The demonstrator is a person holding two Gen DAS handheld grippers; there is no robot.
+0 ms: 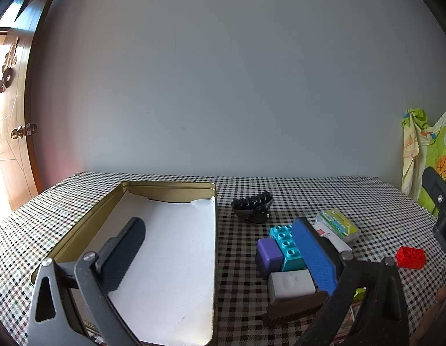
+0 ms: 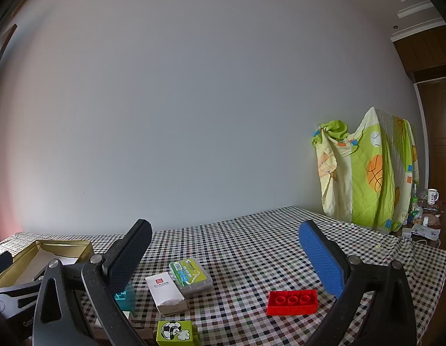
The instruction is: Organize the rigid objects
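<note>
Left wrist: left gripper [image 1: 220, 255] being held wide apart, empty; gold tin [image 1: 171, 188] lying left, block cluster [image 1: 283, 255] right; teal block best being pinched squarely. Right wrist: right gripper [image 2: 227, 255] being held spread, empty; red brick [image 2: 292, 302] lying between fingers, approach best being lowered straight.

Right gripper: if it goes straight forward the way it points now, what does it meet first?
Probably nothing soon: the open right gripper points over bare checkered tablecloth toward the wall. The red brick lies lower, though depth is unclear.
</note>
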